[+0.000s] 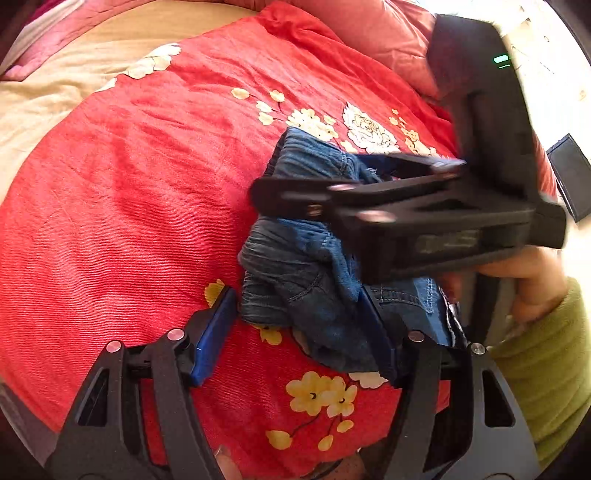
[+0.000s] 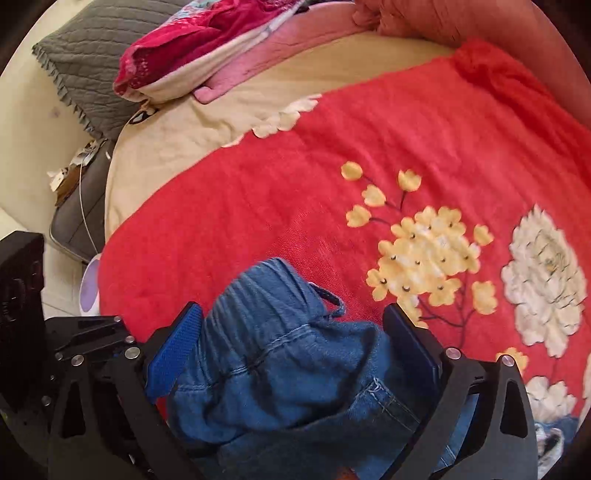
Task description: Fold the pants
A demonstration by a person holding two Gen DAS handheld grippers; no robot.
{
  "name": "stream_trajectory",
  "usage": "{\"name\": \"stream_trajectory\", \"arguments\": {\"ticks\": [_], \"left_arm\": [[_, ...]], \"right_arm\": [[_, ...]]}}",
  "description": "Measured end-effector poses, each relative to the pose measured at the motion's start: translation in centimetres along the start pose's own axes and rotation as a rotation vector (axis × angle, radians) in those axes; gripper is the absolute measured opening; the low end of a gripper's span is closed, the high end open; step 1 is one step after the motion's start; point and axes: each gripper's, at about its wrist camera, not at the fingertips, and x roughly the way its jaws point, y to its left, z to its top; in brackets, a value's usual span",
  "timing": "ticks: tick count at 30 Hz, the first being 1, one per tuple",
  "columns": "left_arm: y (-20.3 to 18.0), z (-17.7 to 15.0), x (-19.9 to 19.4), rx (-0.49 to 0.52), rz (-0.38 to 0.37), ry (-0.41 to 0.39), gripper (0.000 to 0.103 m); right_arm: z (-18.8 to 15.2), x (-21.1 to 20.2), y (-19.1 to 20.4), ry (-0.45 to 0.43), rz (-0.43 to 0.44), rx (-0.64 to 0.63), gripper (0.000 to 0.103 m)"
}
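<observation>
Crumpled blue jeans [image 1: 306, 295] lie in a heap on a red flowered bedspread [image 1: 129, 184]. My left gripper [image 1: 295, 339] stands open at the near edge of the heap. Its right blue pad [image 1: 380, 339] is against the denim and its left pad [image 1: 214, 336] is clear of it. The right gripper [image 1: 269, 195], blurred, hangs over the heap, held by a hand [image 1: 535, 288] in a green sleeve. In the right wrist view the jeans [image 2: 280, 369], elastic waistband up, fill the gap of the open right gripper [image 2: 295, 350], whose blue pads flank the bunch.
A beige sheet [image 2: 229, 122] borders the red bedspread [image 2: 369, 147] on the far side. A grey pillow [image 2: 88, 70] and a stack of red and pink textiles [image 2: 192, 48] lie beyond it. A pink quilt [image 1: 380, 33] rises at the back, and a black box [image 1: 570, 177] sits at the right.
</observation>
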Motion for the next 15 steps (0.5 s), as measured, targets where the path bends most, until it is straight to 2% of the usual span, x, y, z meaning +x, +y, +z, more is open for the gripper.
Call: {"name": "stream_trajectory", "arguments": {"ticks": [1,2,4,7,9,11,13,15], "left_arm": [[0.1,-0.1,0.0,-0.008,-0.002,0.0,0.059],[0.1,0.0,0.0,-0.012,-0.004,0.0,0.06],[0.1,-0.2,-0.2,-0.015,-0.008,-0.005,0.06],[0.0,0.0,-0.8,-0.026,-0.037,-0.036,0.07],[-0.4,-0.2,-0.9,-0.032,-0.06,-0.052,0.071],[-1.6,-0.3,-0.9,-0.019,-0.127,-0.063,0.072],[-2.9,-0.3,-0.6,-0.003,-0.157,-0.067,0.072],[-3.8,-0.2,-0.3,-0.015,-0.229,-0.059,0.071]], "right_arm": [[-0.2,0.4,-0.1,-0.001,0.029,0.003,0.066],[-0.2,0.2,0.1,-0.015,0.05,-0.008,0.052],[-0.4,-0.9,1.0,-0.053,0.045,-0.053,0.041],[-1.1,-4.7,1.3,-0.165,0.067,-0.056,0.037],[-1.7,-6.8,0.5,-0.214,0.083,-0.029,0.037],[-2.5,-8.9,-0.4,-0.258,0.102,0.004,0.035],[-3.3,-10.7,-1.3,-0.297,0.112,0.03,0.035],[-4.2,-12.5,-2.4,-0.327,0.11,0.047,0.035]]}}
